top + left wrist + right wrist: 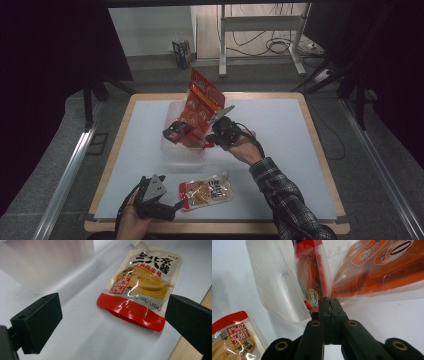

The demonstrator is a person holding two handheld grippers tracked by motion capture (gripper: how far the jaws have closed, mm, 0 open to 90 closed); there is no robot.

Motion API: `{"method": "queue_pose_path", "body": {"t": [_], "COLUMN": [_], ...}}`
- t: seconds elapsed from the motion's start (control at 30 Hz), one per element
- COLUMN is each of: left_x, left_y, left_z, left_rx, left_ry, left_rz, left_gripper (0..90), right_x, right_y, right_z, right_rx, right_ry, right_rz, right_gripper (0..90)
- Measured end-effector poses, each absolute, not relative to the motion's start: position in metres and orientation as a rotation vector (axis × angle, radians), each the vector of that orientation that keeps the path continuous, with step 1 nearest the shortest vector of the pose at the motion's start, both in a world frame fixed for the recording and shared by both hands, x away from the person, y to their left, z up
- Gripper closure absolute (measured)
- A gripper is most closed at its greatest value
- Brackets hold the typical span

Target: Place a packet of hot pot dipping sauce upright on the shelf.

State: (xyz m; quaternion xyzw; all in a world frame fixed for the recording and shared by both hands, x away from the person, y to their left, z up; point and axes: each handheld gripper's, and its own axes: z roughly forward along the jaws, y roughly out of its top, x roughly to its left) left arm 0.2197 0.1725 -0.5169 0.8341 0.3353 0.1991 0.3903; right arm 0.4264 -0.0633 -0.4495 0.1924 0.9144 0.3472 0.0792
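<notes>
My right gripper (204, 141) is shut on the clear sealed edge of a small red-and-orange snack packet (308, 272), held over a clear plastic bin (172, 150). In the right gripper view the two jaws meet on that edge (325, 302), with the bin wall (274, 290) behind. A large orange packet (202, 102) stands tilted in the bin, just beside the held one. Near the table's front, my left gripper (175, 205) is open and rests low. A sauce pouch (142, 282) with a red bottom and a white spout lies flat just ahead of its jaws, untouched.
The white table top (280, 145) has a wooden rim, and its front edge (190, 350) runs close to the left gripper's right jaw. The sauce pouch (207, 192) lies between the bin and the front edge. Desk legs and cables stand on the floor beyond the table.
</notes>
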Motion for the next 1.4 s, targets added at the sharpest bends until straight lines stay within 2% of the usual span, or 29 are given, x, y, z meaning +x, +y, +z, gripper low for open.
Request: {"method": "queue_pose_path", "body": {"t": [0.8, 0.97, 1.03, 1.07, 1.1, 1.13, 1.17, 1.4], "left_x": [0.220, 0.220, 0.220, 0.220, 0.220, 0.220, 0.220, 0.221], "left_y": [0.171, 0.172, 0.172, 0.171, 0.171, 0.171, 0.171, 0.172], "left_z": [-0.517, -0.517, -0.518, -0.518, -0.518, -0.518, -0.518, -0.518], "left_rx": [2.126, 2.123, 2.123, 2.126, 2.126, 2.128, 2.128, 2.110], "left_ry": [0.848, 0.851, 0.853, 0.852, 0.853, 0.854, 0.856, 0.883], "left_rz": [0.508, 0.506, 0.502, 0.503, 0.502, 0.502, 0.500, 0.476], "left_gripper": [1.2, 1.2, 1.2, 1.2, 1.1, 1.1, 1.1, 1.4], "right_x": [0.428, 0.428, 0.426, 0.426, 0.426, 0.425, 0.425, 0.420], "right_y": [-0.030, -0.035, -0.041, -0.041, -0.041, -0.044, -0.044, -0.058], "right_z": [-0.476, -0.469, -0.464, -0.464, -0.463, -0.463, -0.463, -0.466], "right_rx": [0.550, 0.570, 0.576, 0.576, 0.579, 0.579, 0.579, 0.607], "right_ry": [2.770, 2.732, 2.714, 2.714, 2.713, 2.710, 2.710, 2.699], "right_rz": [1.044, 1.095, 1.105, 1.105, 1.108, 1.104, 1.104, 1.135], "right_gripper": [86.2, 67.1, 56.7, 56.7, 53.6, 46.5, 46.5, 24.6]}}
